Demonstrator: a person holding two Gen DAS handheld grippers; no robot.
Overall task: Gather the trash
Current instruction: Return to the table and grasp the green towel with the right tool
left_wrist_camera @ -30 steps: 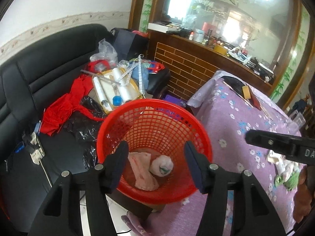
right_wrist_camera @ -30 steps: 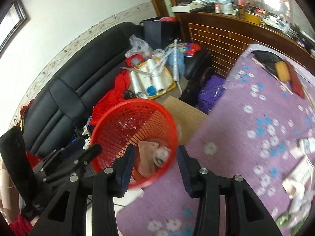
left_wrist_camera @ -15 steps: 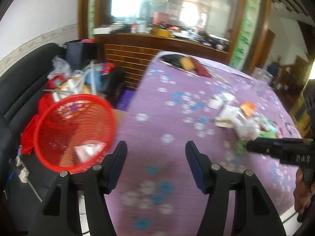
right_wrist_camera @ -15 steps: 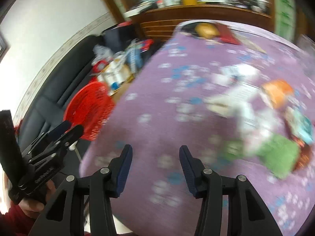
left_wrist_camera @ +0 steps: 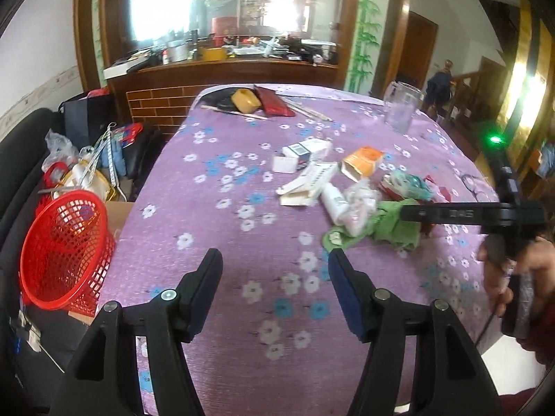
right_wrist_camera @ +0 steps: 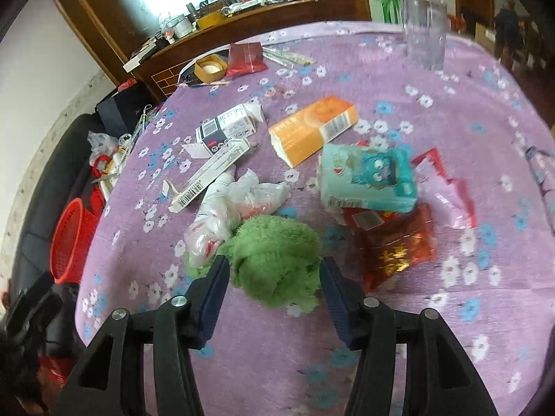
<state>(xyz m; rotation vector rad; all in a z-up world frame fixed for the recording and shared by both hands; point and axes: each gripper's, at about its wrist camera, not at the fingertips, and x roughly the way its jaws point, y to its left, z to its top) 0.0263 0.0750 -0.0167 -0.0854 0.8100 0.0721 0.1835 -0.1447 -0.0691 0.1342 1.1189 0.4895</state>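
Note:
A pile of trash lies on the purple flowered tablecloth: a green fluffy cloth, a crumpled clear plastic bag, an orange carton, white cartons, a teal tissue pack and a red foil wrapper. My right gripper is open with its jaws on either side of the green cloth. My left gripper is open and empty above bare cloth near the table's front. A red mesh basket stands off the table's left edge and also shows in the right wrist view.
A clear glass pitcher stands at the table's far right. A yellow tape roll and a red pouch lie at the far edge. A black sofa with clutter is left of the table. A wooden counter stands behind.
Both grippers have swung right from over the red basket to the table. The right gripper has come down to the trash pile and now straddles the green cloth.

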